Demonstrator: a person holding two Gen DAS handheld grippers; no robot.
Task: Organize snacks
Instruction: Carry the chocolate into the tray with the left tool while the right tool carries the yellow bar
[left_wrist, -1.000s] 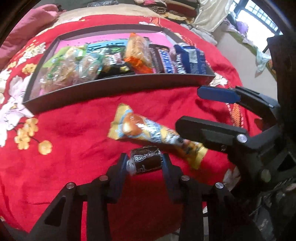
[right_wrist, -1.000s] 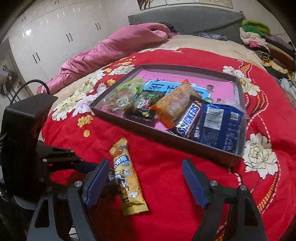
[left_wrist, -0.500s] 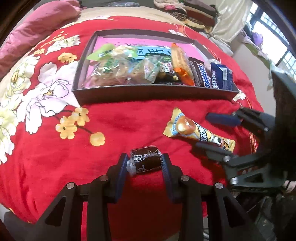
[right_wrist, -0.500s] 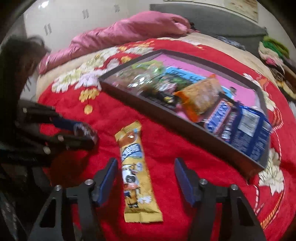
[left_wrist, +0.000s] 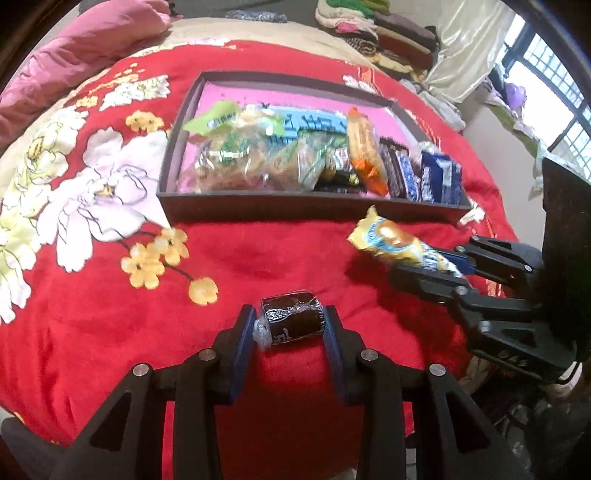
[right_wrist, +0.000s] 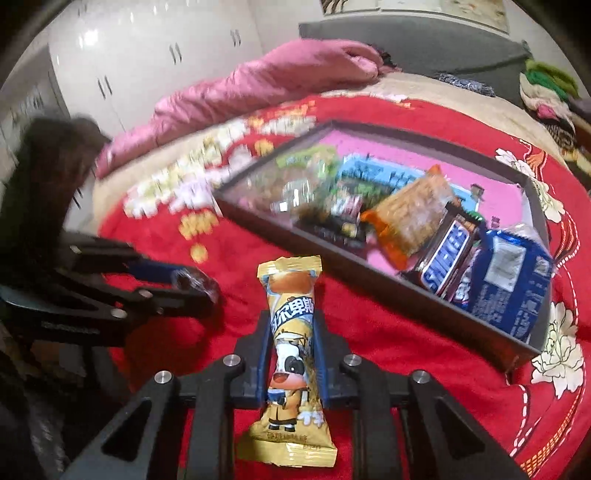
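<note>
red bedspread (left_wrist: 110, 332): left fingers (left_wrist: 242, 343) pinch dark candy (left_wrist: 291, 321), right fingers (right_wrist: 319, 354) pinch yellow snack (right_wrist: 291, 354).

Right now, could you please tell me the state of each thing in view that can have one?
left gripper: shut on the dark wrapped snack.
right gripper: jaws just closed, shut on the yellow snack bar.
dark tray: open-topped, holding many packets.
Snickers bar: in the tray, sealed.
blue packet: in the tray, leaning on its wall.
</note>
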